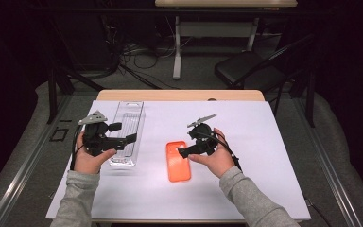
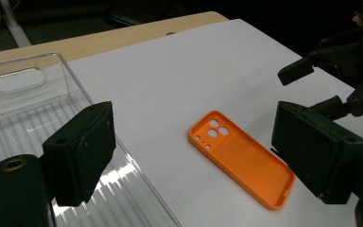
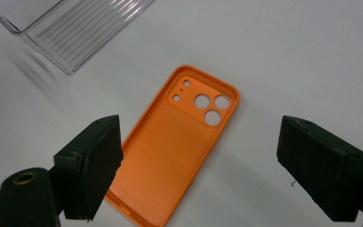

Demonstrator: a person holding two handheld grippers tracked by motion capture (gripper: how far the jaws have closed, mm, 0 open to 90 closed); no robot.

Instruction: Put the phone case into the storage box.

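Lying flat with its hollow side up, the orange phone case [image 1: 178,161] shows you a dotted inner face, a raised rim all round and a cluster of round camera holes at its far end. It rests on the white sheet [image 1: 246,127] that covers the desk, near the middle and nearer the front edge than the back.

Your right gripper [image 1: 187,151] sits just over the case's right side, its jaws spread wide with the case below and between them in the right gripper view; the pads are not pressing on it. Your left gripper [image 1: 123,133] is over the clear plastic tray [image 1: 131,109], jaws also apart and holding nothing.

The tray lies lengthways near the sheet's left edge, close beside the case but not touching it. Nothing lies between the case and your right gripper.

To the right of the case the sheet is bare out to its right edge, and bare too toward the back edge.
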